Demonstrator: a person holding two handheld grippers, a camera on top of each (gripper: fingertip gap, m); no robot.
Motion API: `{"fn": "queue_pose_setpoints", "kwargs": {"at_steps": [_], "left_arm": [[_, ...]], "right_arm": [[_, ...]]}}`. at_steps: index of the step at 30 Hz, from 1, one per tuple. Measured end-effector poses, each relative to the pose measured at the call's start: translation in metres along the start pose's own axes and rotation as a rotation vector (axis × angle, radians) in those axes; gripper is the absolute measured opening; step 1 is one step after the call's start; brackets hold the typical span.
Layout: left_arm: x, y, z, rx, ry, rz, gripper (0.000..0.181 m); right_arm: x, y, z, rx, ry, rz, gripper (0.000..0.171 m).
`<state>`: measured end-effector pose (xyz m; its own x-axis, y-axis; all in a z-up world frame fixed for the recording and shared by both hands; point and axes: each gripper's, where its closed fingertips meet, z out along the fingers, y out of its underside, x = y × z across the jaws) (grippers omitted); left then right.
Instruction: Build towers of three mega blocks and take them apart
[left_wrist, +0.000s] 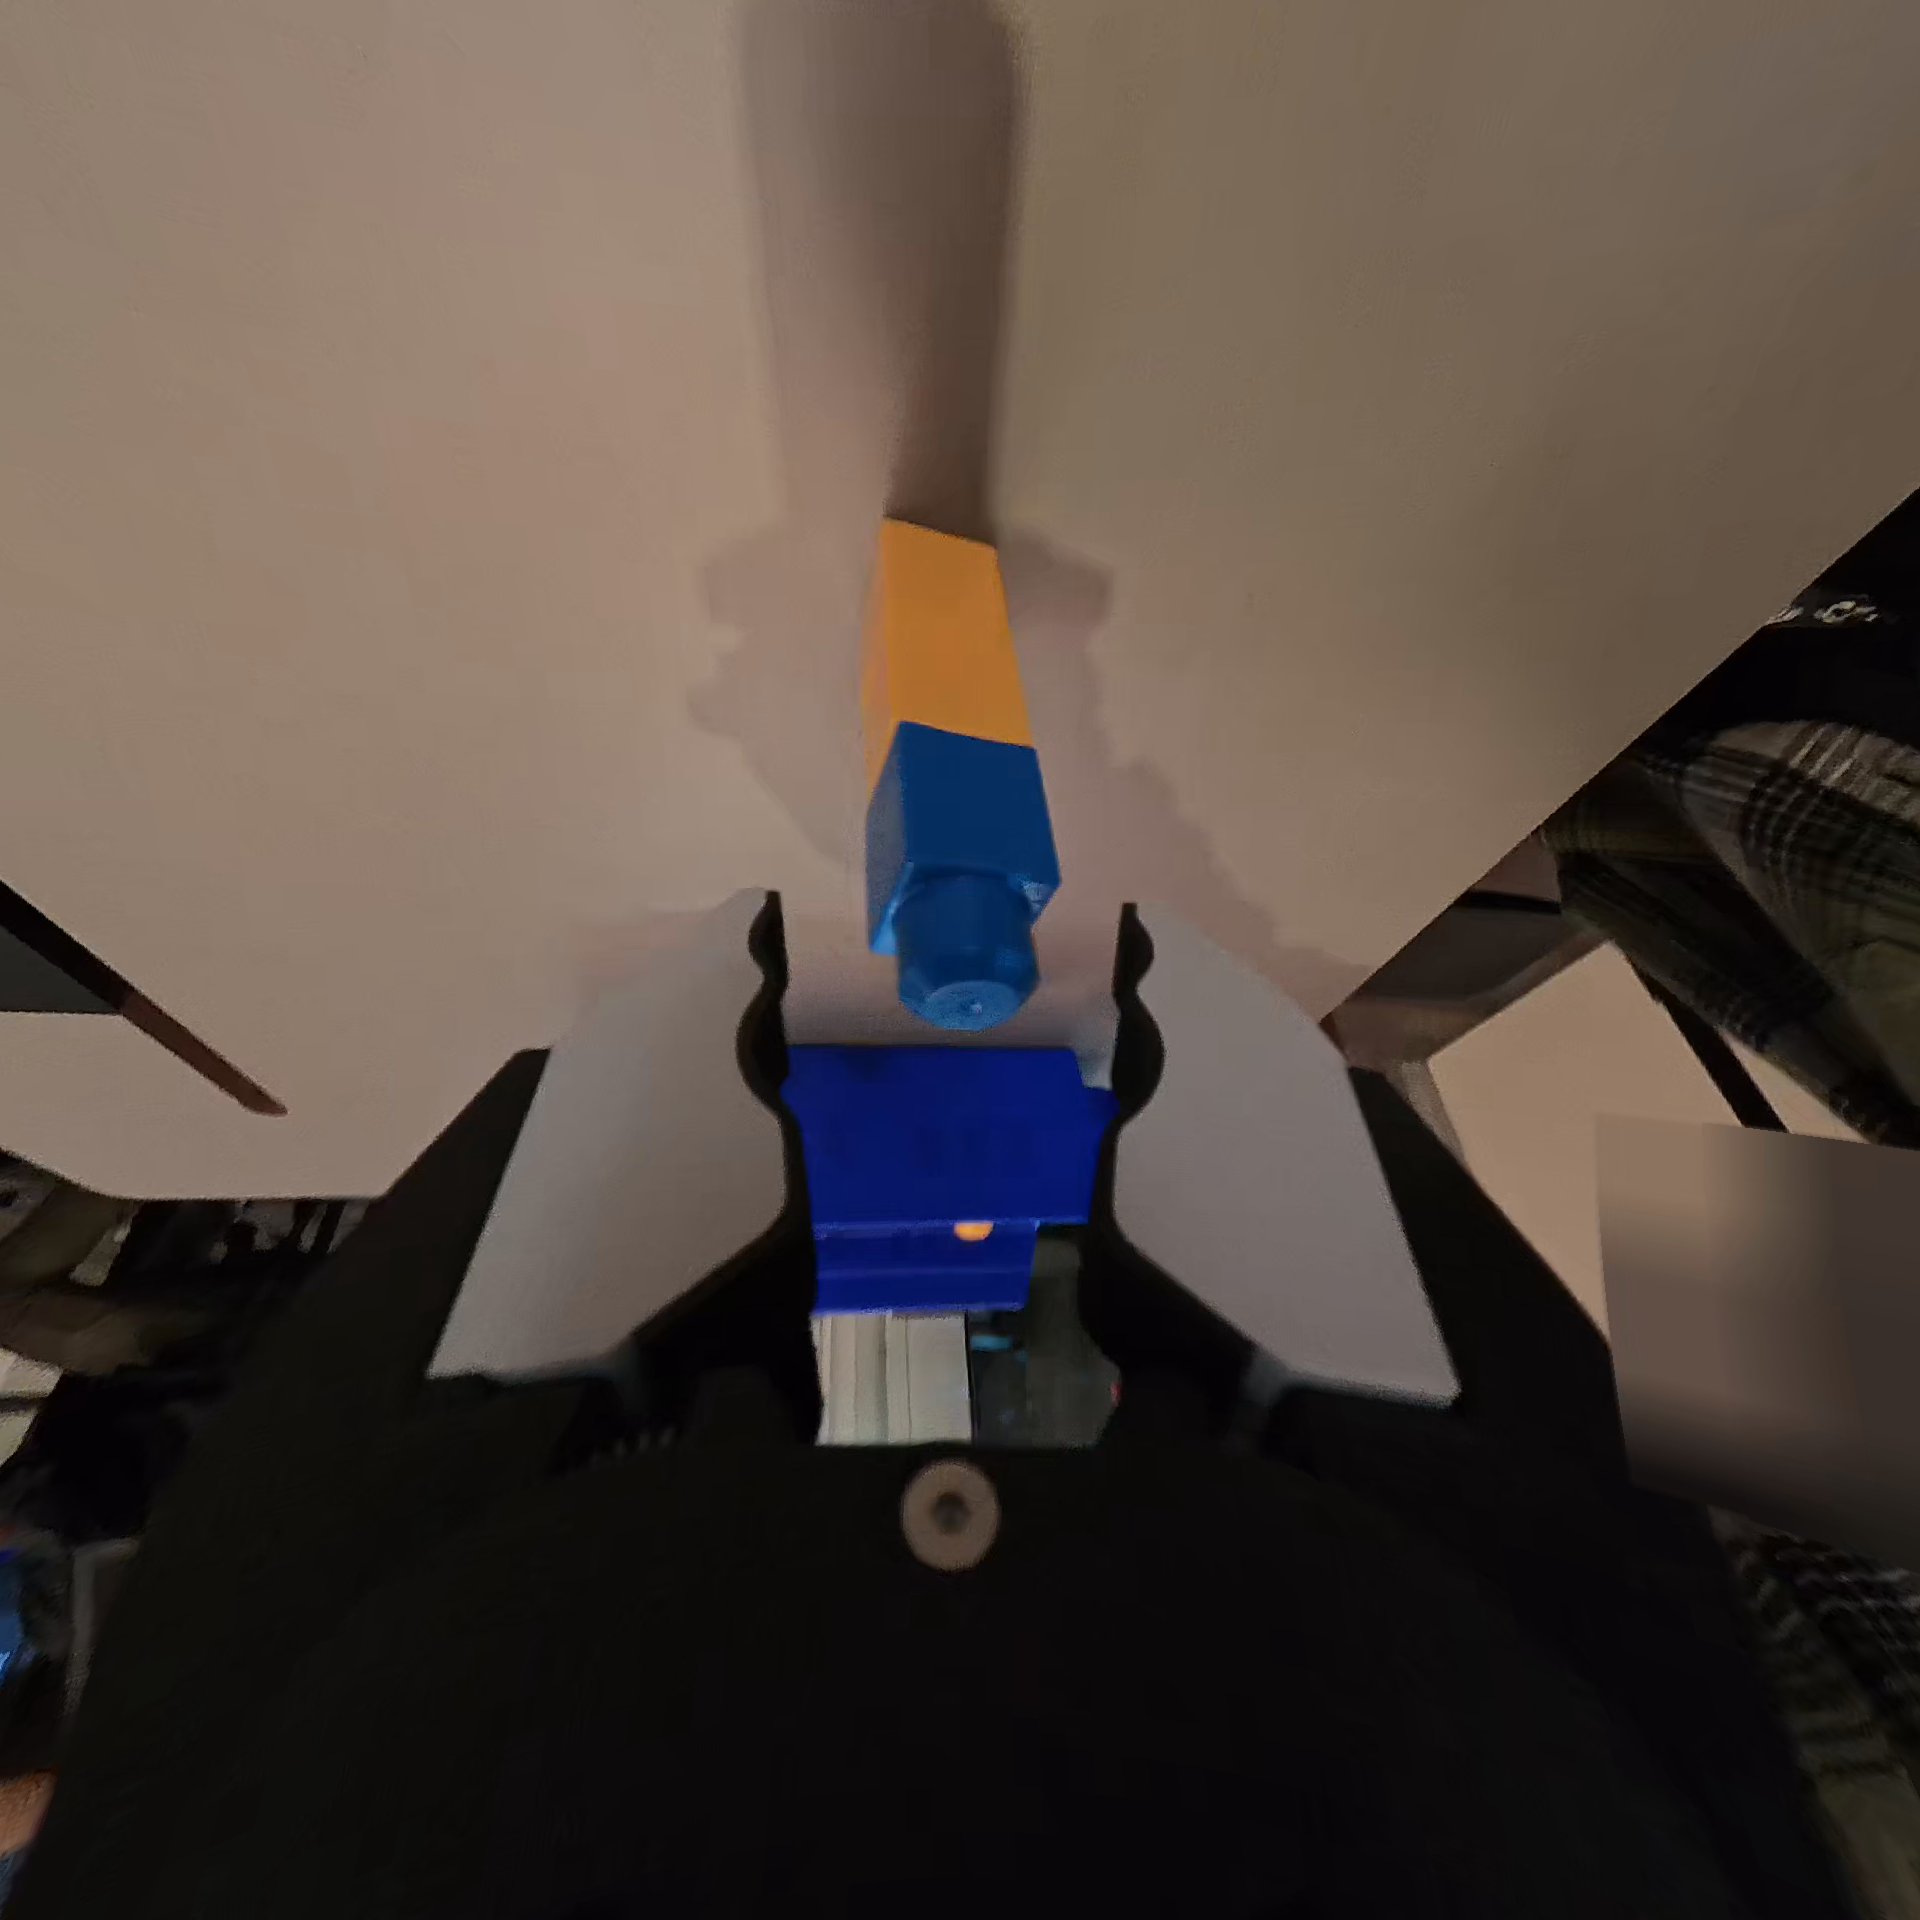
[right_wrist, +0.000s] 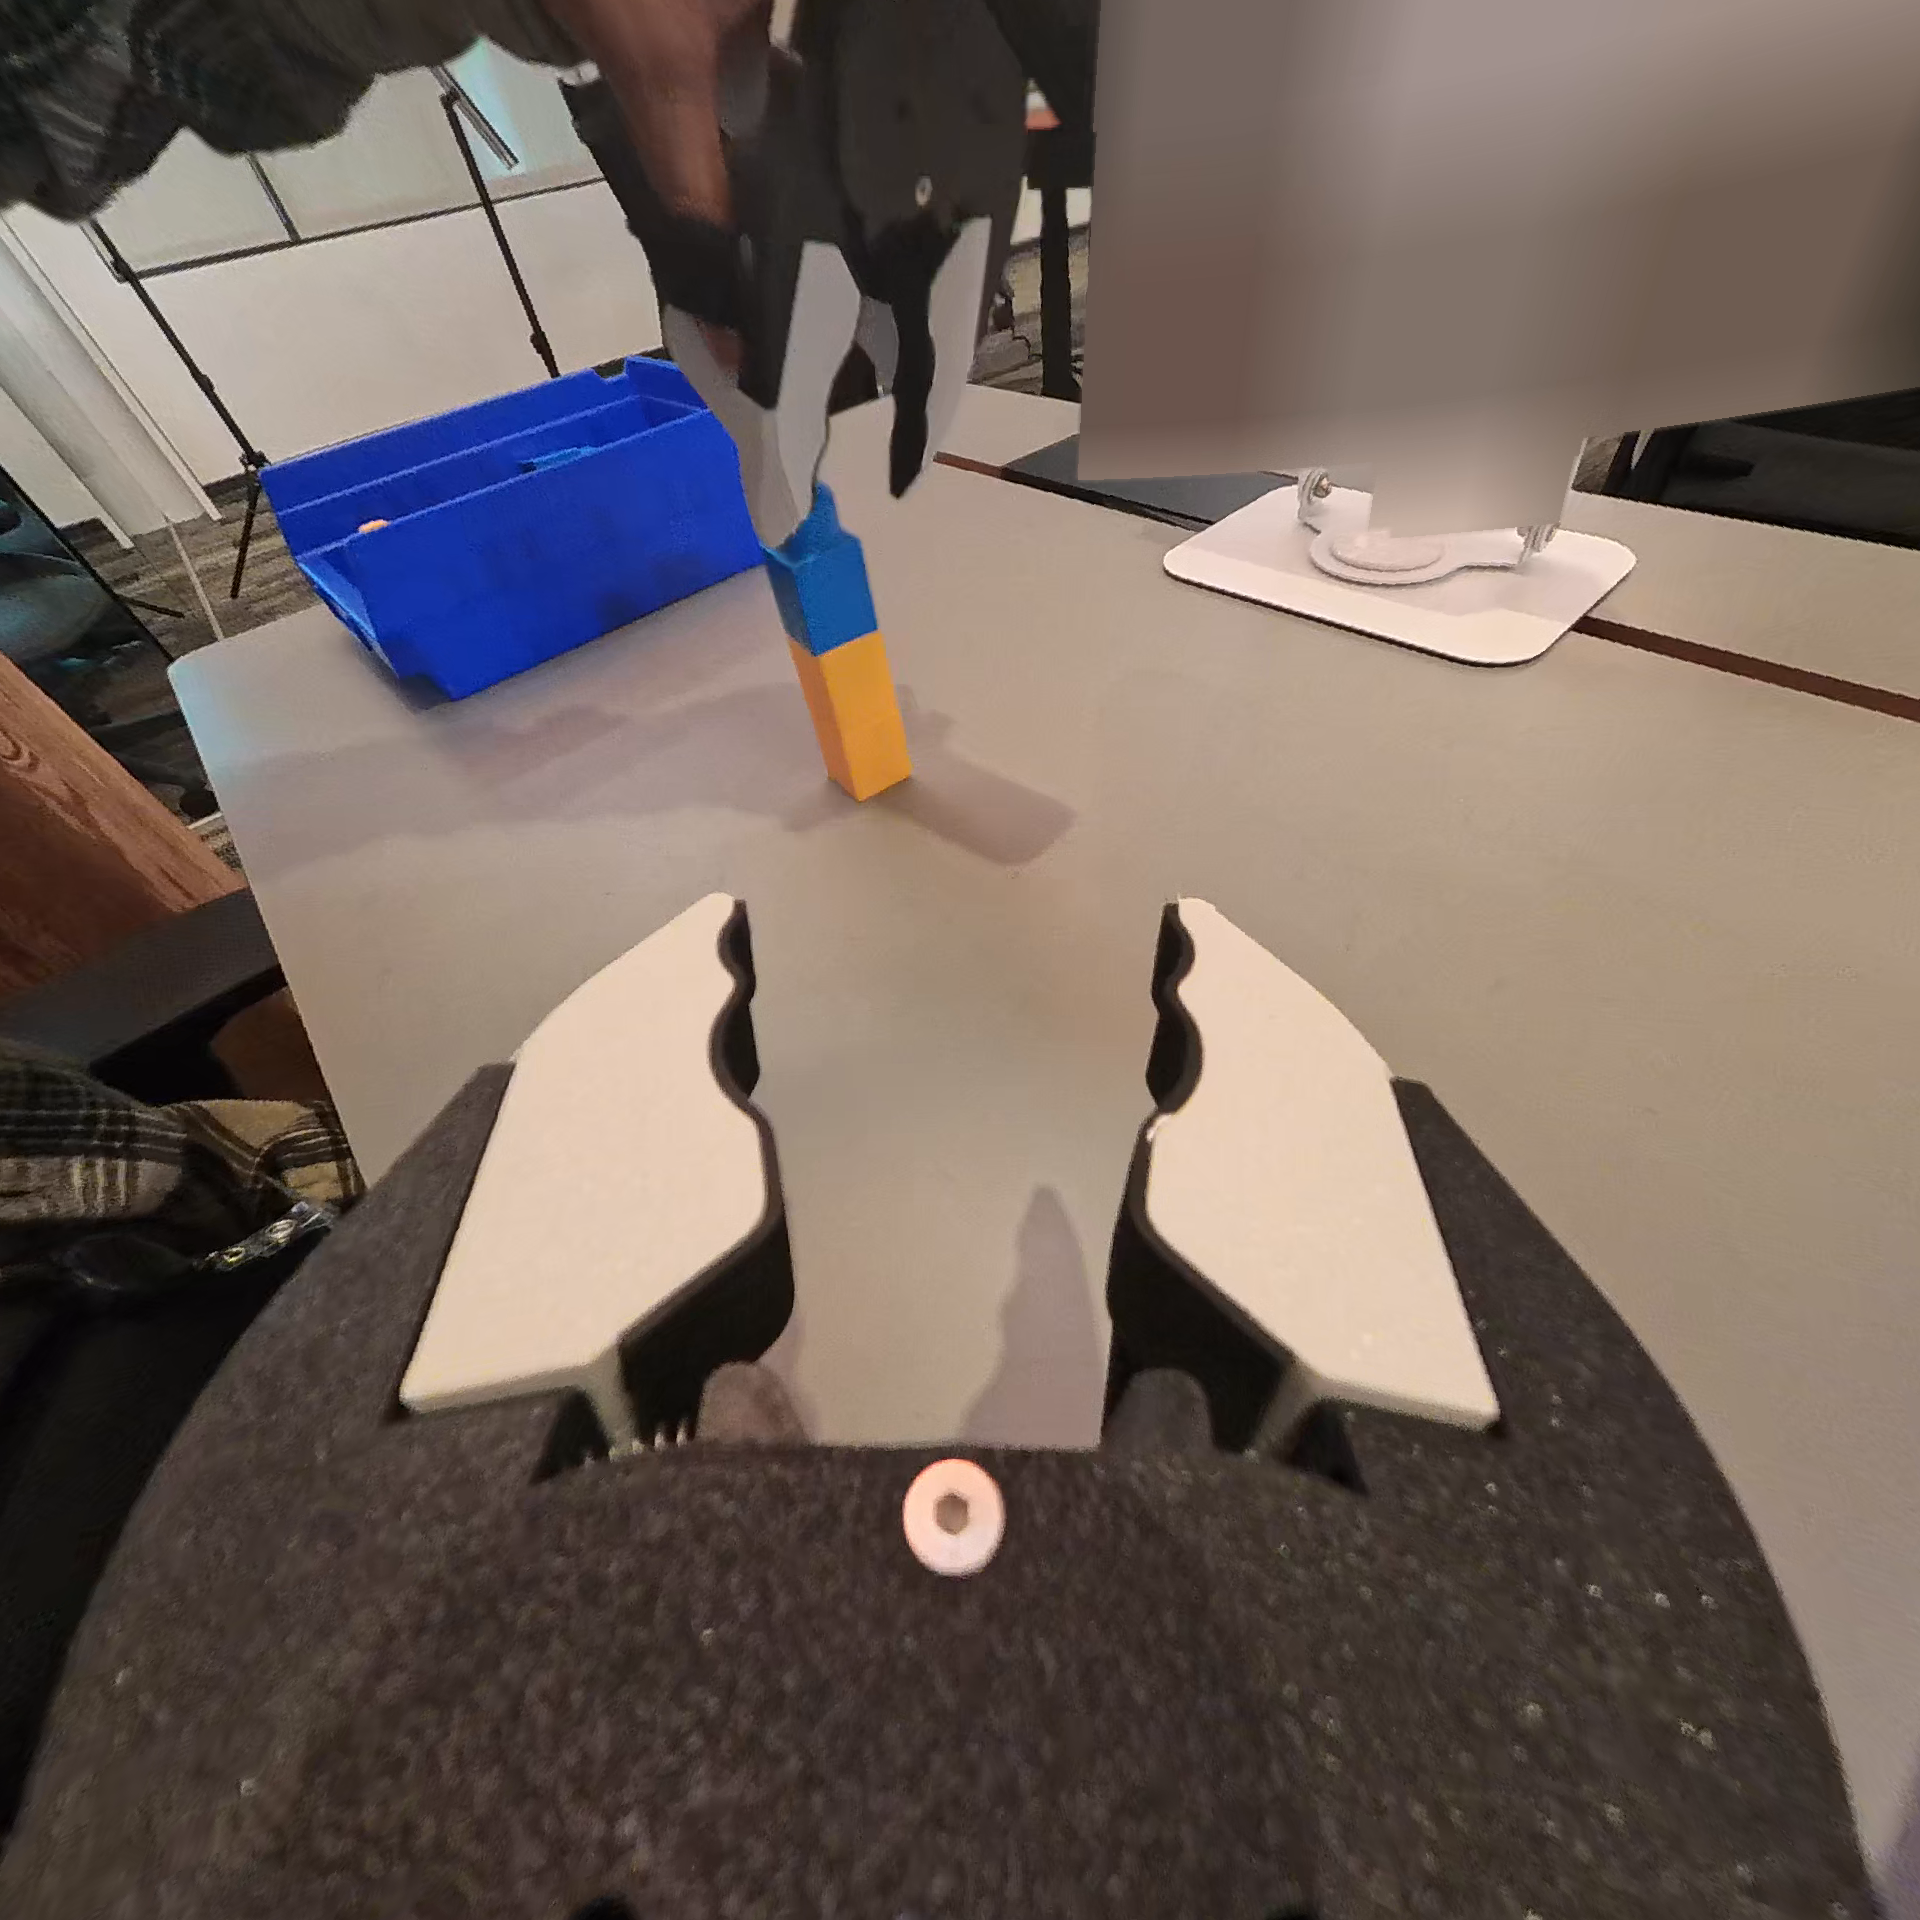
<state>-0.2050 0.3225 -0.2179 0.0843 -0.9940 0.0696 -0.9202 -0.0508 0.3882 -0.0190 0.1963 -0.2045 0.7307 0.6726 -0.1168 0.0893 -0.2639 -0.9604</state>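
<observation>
- Right claw (right_wrist: 954, 940) fills the bottom of the right wrist view, its two white fingers (right_wrist: 613, 1153) spread apart with nothing between them — released, hovering over bare grey table (right_wrist: 1403, 831).
- Past it, at the centre of that frame, stands a tower: a yellow block (right_wrist: 857, 717) at the bottom on the table, a blue block (right_wrist: 826, 587) stacked on top, the whole leaning slightly to the left.
- Left claw (right_wrist: 842, 473) comes down from the top of the frame right over the blue block; one fingertip overlaps the block's upper left corner, the other hangs clear to the right — jaws apart, gripping nothing.
- In the left wrist view the same claw (left_wrist: 948, 914) looks down the tower: blue block (left_wrist: 961, 831) nearest with its stud showing, yellow block (left_wrist: 940, 623) beyond.
- Blue bin (right_wrist: 509, 540) sits on the table behind the tower, left of centre.
- White flat stand base (right_wrist: 1403, 577) lies at upper right.
</observation>
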Motion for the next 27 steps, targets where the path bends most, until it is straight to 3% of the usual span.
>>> {"fn": "queue_pose_setpoints", "kwargs": {"at_steps": [5, 12, 15, 19, 27], "left_arm": [[-0.001, 0.001, -0.020, 0.329, 0.017, 0.010, 0.080], [0.003, 0.023, -0.062, 1.329, 0.095, 0.034, 0.075], [-0.001, 0.031, -0.049, 1.589, 0.139, -0.009, 0.073], [-0.003, 0.023, -0.018, 1.697, 0.166, -0.030, 0.074], [0.001, -0.016, 0.021, 1.614, 0.222, -0.014, 0.071]], "right_arm": [[0.001, -0.001, -0.002, 0.003, 0.002, 0.000, 0.074], [0.002, -0.001, 0.001, 0.013, -0.004, 0.005, 0.074], [-0.002, 0.002, 0.008, -0.001, -0.021, 0.004, 0.074], [-0.010, 0.003, 0.015, -0.013, -0.031, -0.003, 0.074], [-0.019, 0.005, 0.025, -0.028, -0.040, 0.002, 0.074]]}}
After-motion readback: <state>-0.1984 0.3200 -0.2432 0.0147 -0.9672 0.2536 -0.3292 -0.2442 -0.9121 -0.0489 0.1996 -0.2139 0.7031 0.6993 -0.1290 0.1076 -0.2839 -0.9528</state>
